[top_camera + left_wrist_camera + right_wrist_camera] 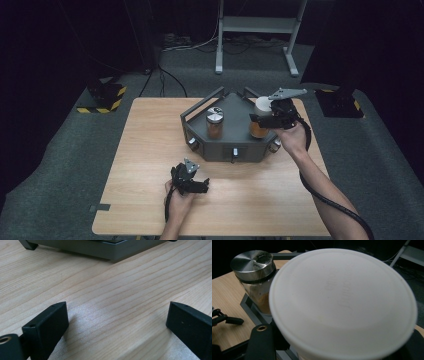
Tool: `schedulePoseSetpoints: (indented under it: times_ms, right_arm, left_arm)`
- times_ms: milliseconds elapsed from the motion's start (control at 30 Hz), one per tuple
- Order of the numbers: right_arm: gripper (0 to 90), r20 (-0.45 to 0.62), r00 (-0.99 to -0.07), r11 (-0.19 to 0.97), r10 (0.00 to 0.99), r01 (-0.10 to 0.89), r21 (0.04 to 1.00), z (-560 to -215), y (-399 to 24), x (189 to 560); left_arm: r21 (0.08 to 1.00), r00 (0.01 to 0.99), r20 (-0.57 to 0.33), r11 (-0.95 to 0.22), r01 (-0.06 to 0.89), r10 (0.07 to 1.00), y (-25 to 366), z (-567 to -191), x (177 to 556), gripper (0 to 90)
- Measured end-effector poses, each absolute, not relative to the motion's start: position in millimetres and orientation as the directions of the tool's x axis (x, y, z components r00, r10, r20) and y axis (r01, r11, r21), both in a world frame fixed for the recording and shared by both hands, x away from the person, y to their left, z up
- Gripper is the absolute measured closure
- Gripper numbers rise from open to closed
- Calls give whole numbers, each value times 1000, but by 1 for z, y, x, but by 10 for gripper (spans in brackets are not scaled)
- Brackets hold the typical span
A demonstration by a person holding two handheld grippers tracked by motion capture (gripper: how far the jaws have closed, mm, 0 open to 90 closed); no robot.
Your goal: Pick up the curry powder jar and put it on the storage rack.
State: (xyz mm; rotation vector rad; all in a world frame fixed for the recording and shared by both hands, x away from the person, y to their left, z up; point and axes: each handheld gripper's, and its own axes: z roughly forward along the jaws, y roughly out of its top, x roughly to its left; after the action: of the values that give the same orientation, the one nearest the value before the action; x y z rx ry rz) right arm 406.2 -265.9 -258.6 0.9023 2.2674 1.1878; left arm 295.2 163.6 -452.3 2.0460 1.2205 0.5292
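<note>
A: Count, big to small?
B: 1 counter (150, 165), 1 grey tray (235, 145) on it, 2 jars w/ orange-brown stuff.
A: Where?
B: Steel-lid jar (215, 123) stands in tray. White-lid jar (260, 119) at tray's right, right gripper (260, 119) fingers clamped on it. Left gripper (117, 322) fingers spread, nothing between.

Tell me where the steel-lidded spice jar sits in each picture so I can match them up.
High view: the steel-lidded spice jar stands left of centre on the grey tray.
Left gripper view: the jar is out of frame; the tray's front edge runs along the top.
Right gripper view: upper left, behind the white-lidded jar held in the right claw.
Shared landmark: the grey tray.
</note>
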Motion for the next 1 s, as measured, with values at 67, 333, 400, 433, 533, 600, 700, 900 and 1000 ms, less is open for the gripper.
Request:
schedulePoseSetpoints:
  times_ms: [67,333,400,433,533,600,700,900,1000]
  right_arm:
    - [359,-75,-699,428,711,346,835,-260,-262,408]
    - [359,-81,-700,436,709,346,831,-264,-250,415]
    - [359,-81,-701,437,709,346,831,-265,-249,415]
    - [359,-80,-701,436,709,347,831,-266,-248,417]
    - [359,-78,-700,435,710,349,830,-269,-246,418]
    - [359,-79,-700,437,710,349,829,-270,-244,419]
    - [359,-78,-700,437,709,350,828,-273,-243,420]
    - [358,-73,-700,431,711,352,831,-276,-242,423]
    - [358,-71,-700,431,711,353,831,-278,-242,423]
  left_arm:
    - [732,476,-2,-323,599,879,164,-452,295,42]
    - [733,475,-3,-322,600,880,164,-452,295,42]
    - [732,476,-2,-323,600,879,164,-452,295,41]
    - [733,475,-2,-322,599,880,164,-452,295,42]
    - [733,476,-1,-324,599,879,164,-452,295,42]
    - [732,476,-1,-324,599,879,164,-452,295,42]
    - [732,476,-1,-324,599,879,164,-452,295,42]
    - [732,476,-1,-324,599,879,164,-452,295,42]
    - [733,476,-1,-324,599,879,164,-452,295,42]
